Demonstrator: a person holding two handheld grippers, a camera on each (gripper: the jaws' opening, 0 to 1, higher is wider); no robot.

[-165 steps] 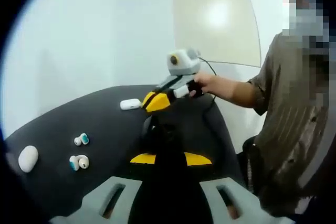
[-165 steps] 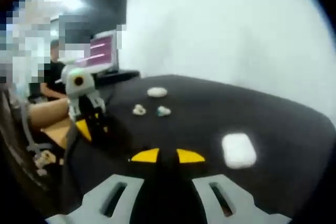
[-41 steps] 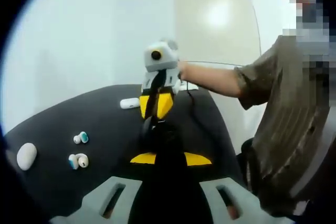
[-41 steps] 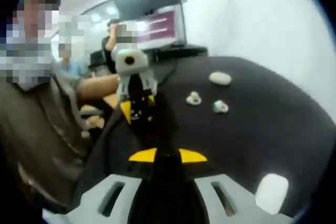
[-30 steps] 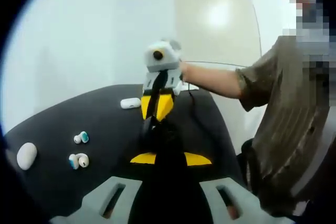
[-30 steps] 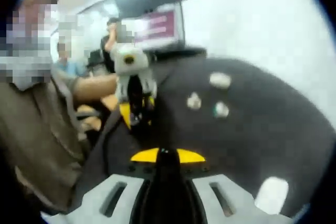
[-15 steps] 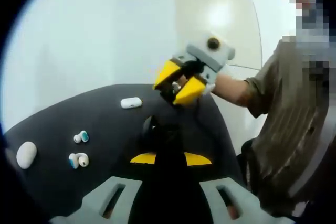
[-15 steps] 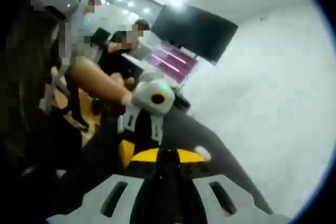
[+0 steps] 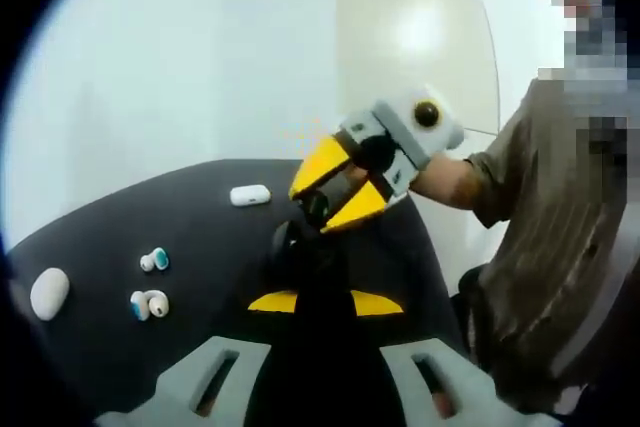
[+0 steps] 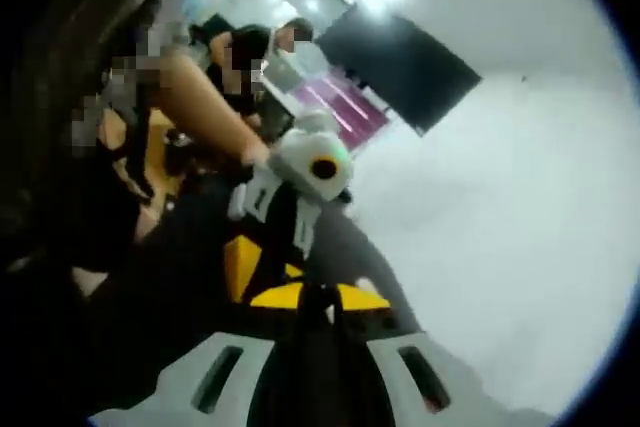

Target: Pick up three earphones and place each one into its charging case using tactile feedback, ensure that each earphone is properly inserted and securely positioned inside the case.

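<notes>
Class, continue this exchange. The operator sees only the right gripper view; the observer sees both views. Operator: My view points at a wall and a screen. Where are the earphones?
Observer: On the black table: the nearer earphones and the farther earphones, lying apart.
Operator: And the cases?
Observer: The near white case lies beside the earphones; the far white case lies further back.
Operator: My jaws?
Observer: The right gripper hangs above the table, jaws apart.

Right gripper [image 9: 335,192]: grey body, yellow fingers [image 9: 318,162]; person's olive striped short-sleeved shirt [image 9: 560,237].
</notes>
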